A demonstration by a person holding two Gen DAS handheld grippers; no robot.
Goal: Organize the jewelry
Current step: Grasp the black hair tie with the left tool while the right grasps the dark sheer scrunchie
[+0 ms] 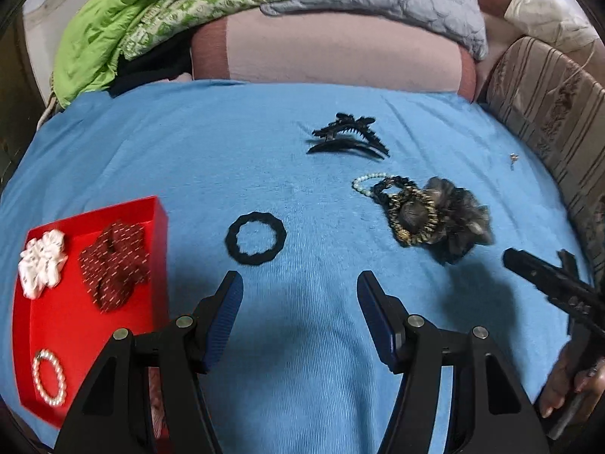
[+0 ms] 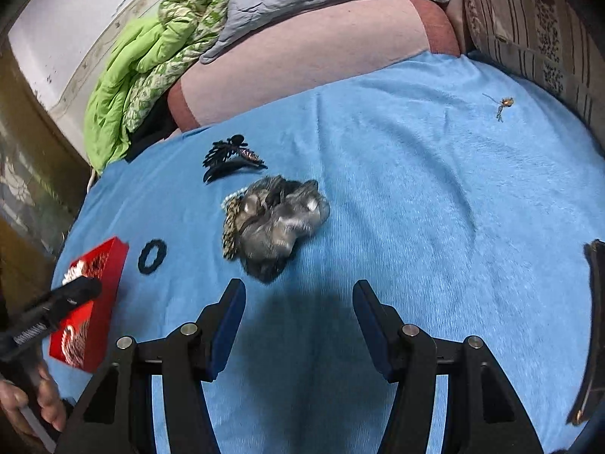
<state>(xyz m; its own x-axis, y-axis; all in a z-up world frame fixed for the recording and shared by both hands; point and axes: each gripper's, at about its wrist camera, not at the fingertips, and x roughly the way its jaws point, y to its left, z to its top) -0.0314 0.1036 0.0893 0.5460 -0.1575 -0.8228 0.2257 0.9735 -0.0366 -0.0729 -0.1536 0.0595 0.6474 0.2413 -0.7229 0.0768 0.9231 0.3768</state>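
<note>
Fingers of your left gripper (image 1: 298, 302) and right gripper (image 2: 298, 310) apart, empty; black hair claw (image 1: 348, 136) lengthwise along bed's (image 1: 151, 143) far edge; red tray (image 1: 159, 223) with scrunchies, bracelet.

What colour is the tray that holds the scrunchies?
Red. The tray shows best in the left wrist view.

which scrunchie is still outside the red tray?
The grey scrunchie, on the blue cloth. The white scrunchie and dark red scrunchie lie inside the red tray.
</note>
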